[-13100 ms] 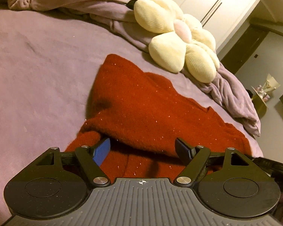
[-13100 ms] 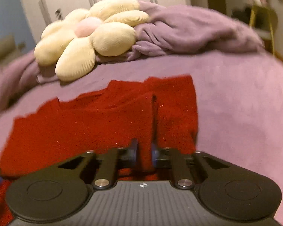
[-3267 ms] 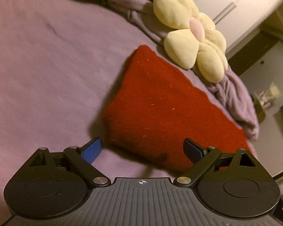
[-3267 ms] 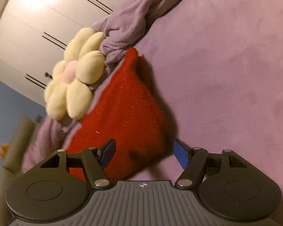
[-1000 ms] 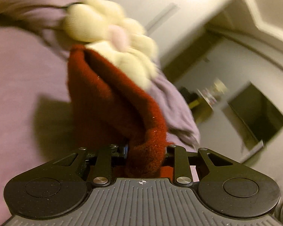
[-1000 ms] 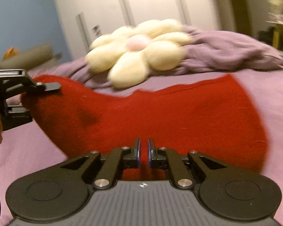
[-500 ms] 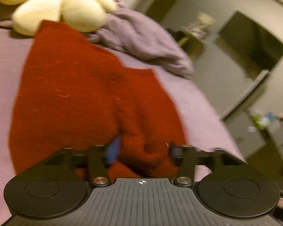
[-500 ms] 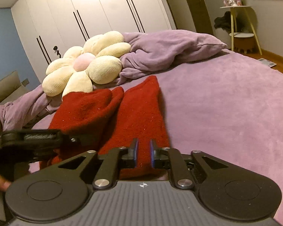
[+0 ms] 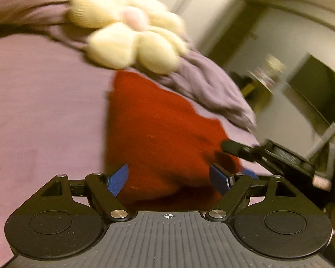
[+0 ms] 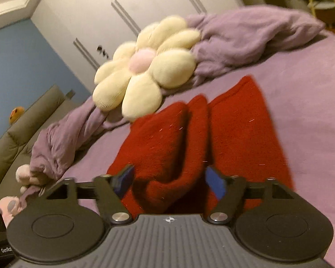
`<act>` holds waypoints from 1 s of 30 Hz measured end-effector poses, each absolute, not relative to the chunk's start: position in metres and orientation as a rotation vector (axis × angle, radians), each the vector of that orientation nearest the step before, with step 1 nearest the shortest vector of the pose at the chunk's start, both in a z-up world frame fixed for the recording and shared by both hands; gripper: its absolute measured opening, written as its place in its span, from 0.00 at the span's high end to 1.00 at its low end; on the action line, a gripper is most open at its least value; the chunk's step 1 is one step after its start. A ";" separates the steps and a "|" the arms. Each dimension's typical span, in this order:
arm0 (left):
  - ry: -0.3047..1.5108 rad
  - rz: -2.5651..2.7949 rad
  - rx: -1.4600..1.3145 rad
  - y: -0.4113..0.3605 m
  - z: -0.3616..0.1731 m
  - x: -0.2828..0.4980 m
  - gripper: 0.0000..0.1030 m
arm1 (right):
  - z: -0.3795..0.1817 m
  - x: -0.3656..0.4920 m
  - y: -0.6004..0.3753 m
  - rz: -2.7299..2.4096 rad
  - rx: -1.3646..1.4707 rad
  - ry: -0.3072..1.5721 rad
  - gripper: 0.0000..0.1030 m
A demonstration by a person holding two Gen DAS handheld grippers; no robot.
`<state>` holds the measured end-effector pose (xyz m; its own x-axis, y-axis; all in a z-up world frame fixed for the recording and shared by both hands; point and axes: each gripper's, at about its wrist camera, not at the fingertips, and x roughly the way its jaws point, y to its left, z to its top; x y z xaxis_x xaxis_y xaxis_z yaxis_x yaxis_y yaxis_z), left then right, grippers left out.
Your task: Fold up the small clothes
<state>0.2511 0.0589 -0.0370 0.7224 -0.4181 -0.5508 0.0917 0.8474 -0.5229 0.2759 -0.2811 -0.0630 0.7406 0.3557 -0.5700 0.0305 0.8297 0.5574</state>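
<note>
Blur smears the folded red garment [image 10: 212, 138], its near edge hidden behind both grippers, whose fingers [image 9: 118, 179] have just spread, pinching nothing.

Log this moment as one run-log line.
left tongs: open, just released | right tongs: open, just released | red fuzzy knit garment: folded over, lying on purple bedspread | next: likely tidy fold

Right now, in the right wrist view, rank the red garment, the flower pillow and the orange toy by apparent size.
1. Red garment, though nearest the camera.
2. Flower pillow.
3. Orange toy, far off, smallest.
</note>
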 end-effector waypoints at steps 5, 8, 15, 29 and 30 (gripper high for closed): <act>0.777 -0.224 -0.520 0.068 -0.055 0.285 0.16 | -0.074 0.314 -0.277 0.187 0.644 0.781 0.19; 0.860 -0.224 -0.540 0.063 -0.072 0.302 0.16 | -0.086 0.334 -0.270 0.171 0.644 0.819 0.25; 0.938 -0.250 -0.545 0.048 -0.096 0.317 0.08 | -0.098 0.339 -0.242 0.138 0.380 0.825 0.75; 0.909 -0.225 -0.484 0.041 -0.092 0.298 0.08 | -0.089 0.351 -0.242 0.163 0.422 0.823 0.54; 0.908 -0.227 -0.489 0.040 -0.091 0.295 0.08 | -0.089 0.351 -0.235 0.149 0.354 0.827 0.71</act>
<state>0.2948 0.0398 -0.0906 0.6009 -0.3892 -0.6982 -0.0154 0.8677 -0.4969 0.3512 -0.2351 -0.0893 0.6708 0.2659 -0.6923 0.0069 0.9313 0.3643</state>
